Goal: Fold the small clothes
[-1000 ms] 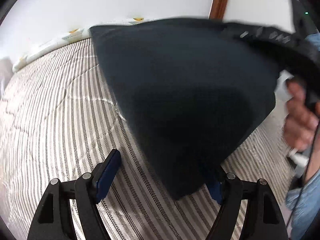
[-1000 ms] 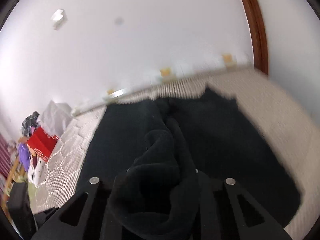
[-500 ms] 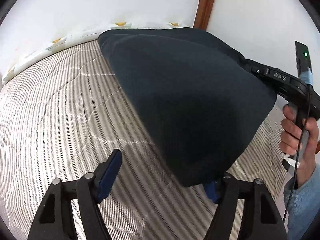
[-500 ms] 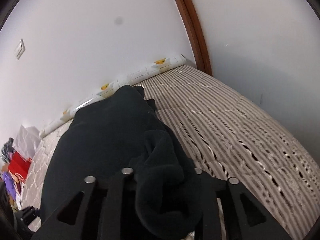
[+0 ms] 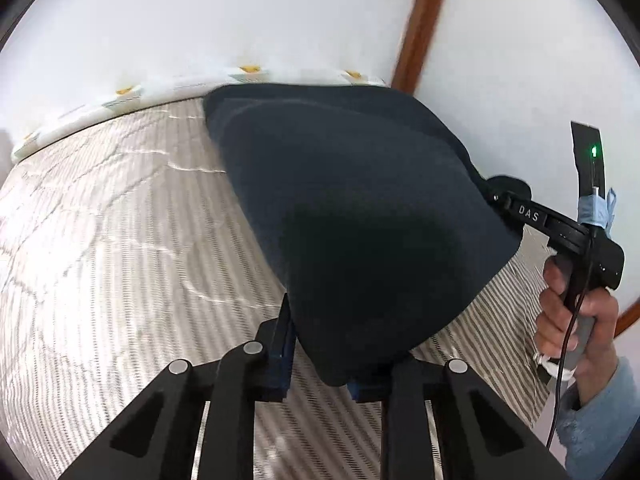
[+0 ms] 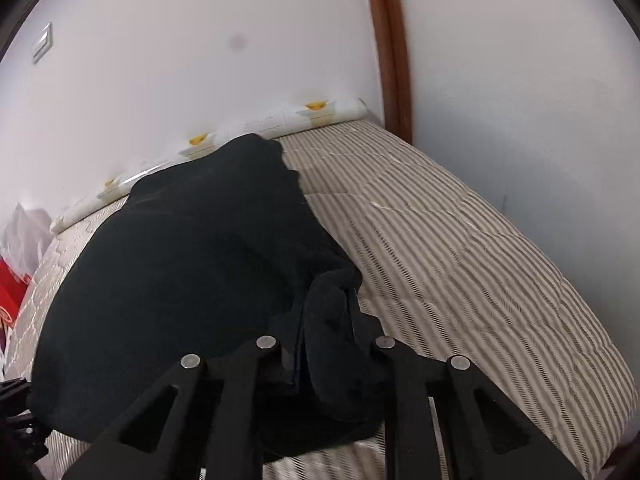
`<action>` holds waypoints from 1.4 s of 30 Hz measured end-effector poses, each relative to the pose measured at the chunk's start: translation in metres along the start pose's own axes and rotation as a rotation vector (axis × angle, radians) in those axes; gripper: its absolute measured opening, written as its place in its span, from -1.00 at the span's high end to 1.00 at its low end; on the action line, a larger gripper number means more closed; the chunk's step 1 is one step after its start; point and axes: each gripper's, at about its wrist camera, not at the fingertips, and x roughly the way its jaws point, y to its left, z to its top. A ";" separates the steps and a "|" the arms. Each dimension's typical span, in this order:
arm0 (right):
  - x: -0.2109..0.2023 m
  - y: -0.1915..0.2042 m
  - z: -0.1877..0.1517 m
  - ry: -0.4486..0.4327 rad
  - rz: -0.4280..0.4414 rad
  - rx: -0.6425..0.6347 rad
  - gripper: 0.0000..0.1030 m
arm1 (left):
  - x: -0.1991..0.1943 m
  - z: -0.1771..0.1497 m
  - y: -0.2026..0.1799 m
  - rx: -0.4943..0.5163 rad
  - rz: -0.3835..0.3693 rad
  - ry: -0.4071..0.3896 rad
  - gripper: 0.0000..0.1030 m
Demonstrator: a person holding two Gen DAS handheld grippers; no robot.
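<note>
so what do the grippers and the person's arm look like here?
Both grippers are matte black linkage frames with silver pivot pins. The left gripper has blue pads. The right gripper, seen from the left wrist, bears white "DAS" lettering, a green LED, blue tape and a black cable. The sleeve is light-blue denim.

Matt dark fleecy cloth (image 5: 360, 220) on a striped quilted bedspread (image 5: 120, 260); glossy brown wood trim (image 6: 390, 60) behind.
</note>
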 end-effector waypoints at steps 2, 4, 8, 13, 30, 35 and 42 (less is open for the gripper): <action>0.005 0.007 0.003 0.013 0.043 0.030 0.70 | -0.006 0.002 0.015 -0.028 0.016 -0.014 0.64; 0.010 0.020 0.005 0.024 0.080 0.044 0.70 | -0.015 0.004 0.033 -0.058 0.036 -0.027 0.65; 0.023 0.062 0.007 0.043 0.146 0.030 0.70 | -0.036 0.001 0.070 -0.105 0.101 -0.049 0.66; 0.036 0.126 0.004 0.072 0.241 -0.020 0.70 | -0.055 -0.009 0.120 -0.184 0.169 -0.041 0.66; -0.049 0.104 -0.039 0.074 0.314 -0.140 0.53 | -0.052 -0.027 0.133 -0.176 0.145 0.029 0.62; -0.053 0.098 -0.054 0.109 0.288 -0.225 0.27 | -0.060 -0.034 0.135 -0.172 0.114 0.019 0.61; -0.022 0.116 -0.061 0.165 0.300 -0.205 0.23 | -0.049 -0.032 0.136 -0.184 0.096 0.039 0.59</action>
